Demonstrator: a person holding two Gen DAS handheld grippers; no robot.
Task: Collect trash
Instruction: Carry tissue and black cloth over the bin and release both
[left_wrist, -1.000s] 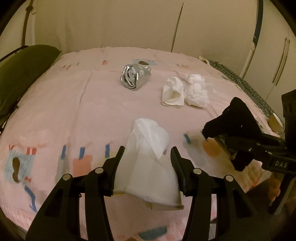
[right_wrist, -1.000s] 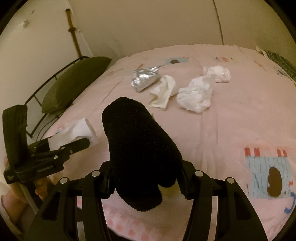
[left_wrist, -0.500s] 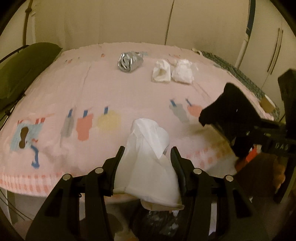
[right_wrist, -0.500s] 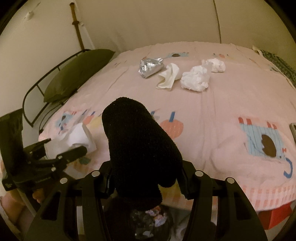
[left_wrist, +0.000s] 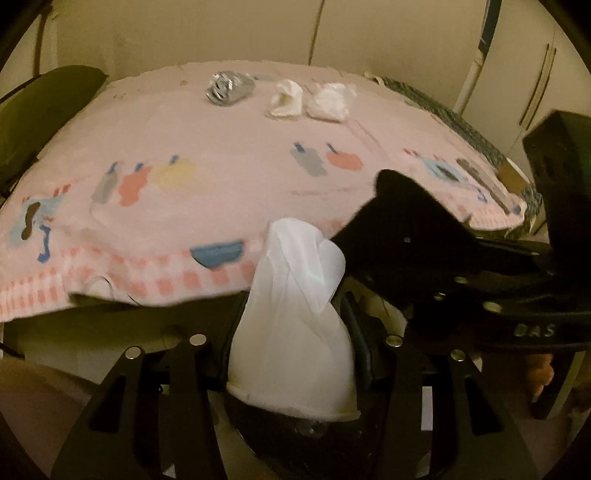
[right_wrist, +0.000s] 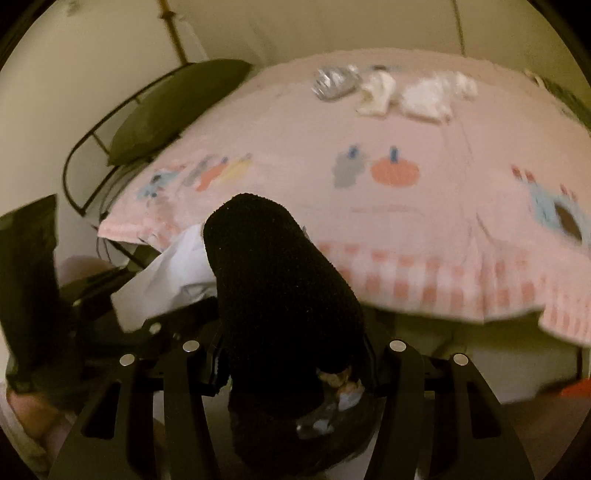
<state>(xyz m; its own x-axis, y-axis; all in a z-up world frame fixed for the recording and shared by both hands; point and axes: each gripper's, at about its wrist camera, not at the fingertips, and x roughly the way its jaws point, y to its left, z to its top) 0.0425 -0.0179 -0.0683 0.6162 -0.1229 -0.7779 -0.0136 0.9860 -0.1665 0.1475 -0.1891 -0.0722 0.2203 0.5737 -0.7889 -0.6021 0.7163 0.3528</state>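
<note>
Down past the bed's edge, the left gripper (left_wrist: 295, 332) was clamped on a white crumpled tissue (left_wrist: 295, 314), its jaws pressed against both sides. Just beside it, the right gripper (right_wrist: 291, 354) pinched a black fuzzy sock (right_wrist: 273, 280) that stood up between its jaws. Both hung over a dark trash bag (right_wrist: 325, 424) holding scraps. On the pink bedspread (left_wrist: 221, 140), well apart from the grippers, lay a crushed silver foil wrapper (left_wrist: 229, 88), a folded white tissue (left_wrist: 286, 99) and a wadded white tissue (left_wrist: 330, 101). A green pillow (right_wrist: 177, 107) rested by the metal bed frame (right_wrist: 92, 147).
</note>
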